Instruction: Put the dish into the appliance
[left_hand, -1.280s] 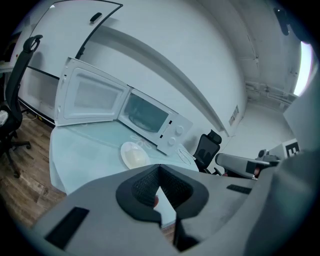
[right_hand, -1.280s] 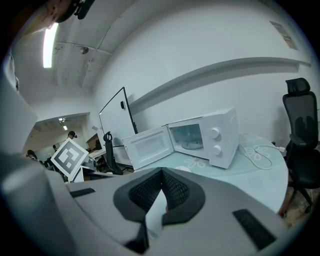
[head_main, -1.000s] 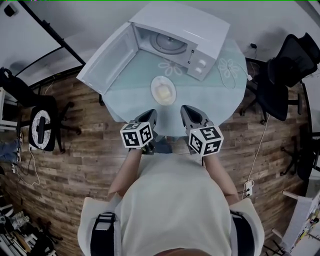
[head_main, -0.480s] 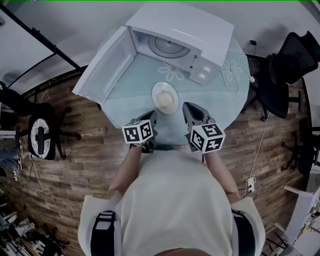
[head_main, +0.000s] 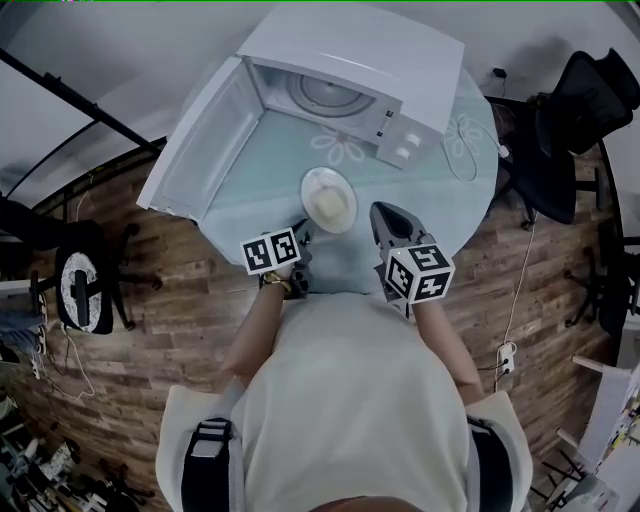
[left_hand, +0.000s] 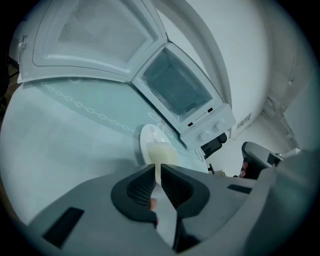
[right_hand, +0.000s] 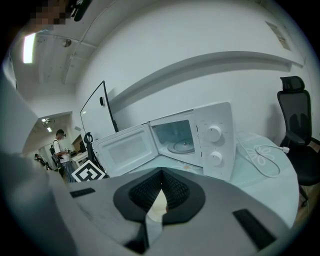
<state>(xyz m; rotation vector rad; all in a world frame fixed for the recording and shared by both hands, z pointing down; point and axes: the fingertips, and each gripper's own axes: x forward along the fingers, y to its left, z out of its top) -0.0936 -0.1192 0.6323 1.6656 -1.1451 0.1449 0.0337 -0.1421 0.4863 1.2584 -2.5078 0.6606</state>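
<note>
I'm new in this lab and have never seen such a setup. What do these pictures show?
No robot here: a person wears a head camera and holds a two-jaw gripper in each hand. The top-down picture is the head view, showing the left gripper and right gripper, each carrying a marker cube. The other two pictures come from cameras riding on the grippers, looking along their jaws. On the round table stand a white microwave, door open, and a plate with something pale on it. Both grippers are shut and hold nothing.
</note>
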